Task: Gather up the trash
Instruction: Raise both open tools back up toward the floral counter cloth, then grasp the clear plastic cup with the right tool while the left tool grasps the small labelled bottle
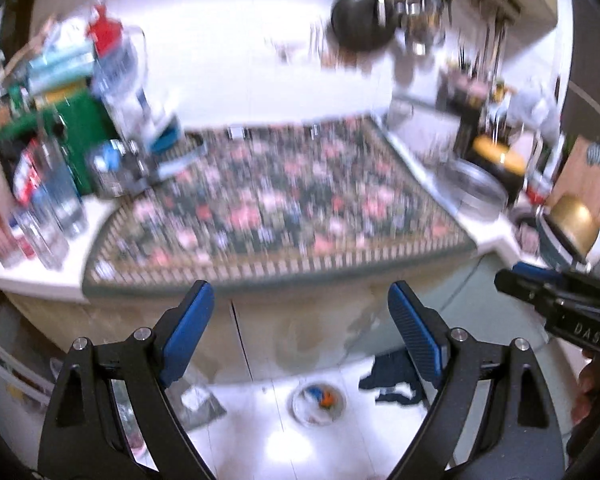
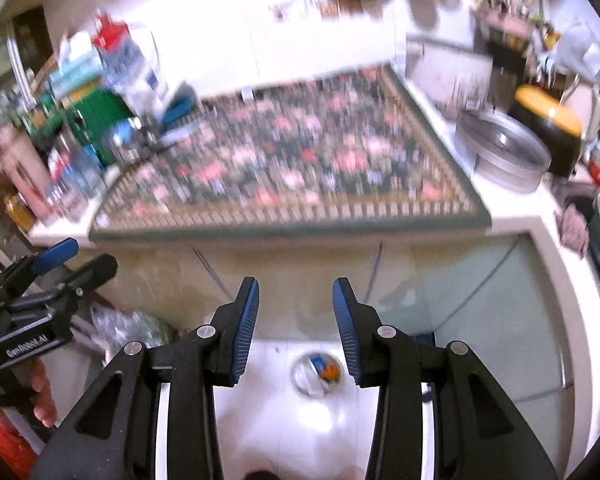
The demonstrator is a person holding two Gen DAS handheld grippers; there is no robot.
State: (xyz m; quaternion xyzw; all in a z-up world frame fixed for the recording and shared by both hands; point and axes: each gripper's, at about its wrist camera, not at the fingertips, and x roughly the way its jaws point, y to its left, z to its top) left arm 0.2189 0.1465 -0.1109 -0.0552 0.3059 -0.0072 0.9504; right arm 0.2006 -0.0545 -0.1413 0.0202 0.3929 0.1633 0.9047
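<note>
Four fingers [image 1: 194, 316] — one bin [image 1: 319, 403].

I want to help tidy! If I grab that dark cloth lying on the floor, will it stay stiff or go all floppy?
Probably floppy: the dark cloth lies crumpled in uneven folds on the white floor. It likely feels light and would dangle from one pinch. It shouldn't roll or break, though the blurred picture hides its fabric.

left tool [image 1: 301, 305] gaping empty, right tool [image 2: 296, 300] narrower, empty
</note>
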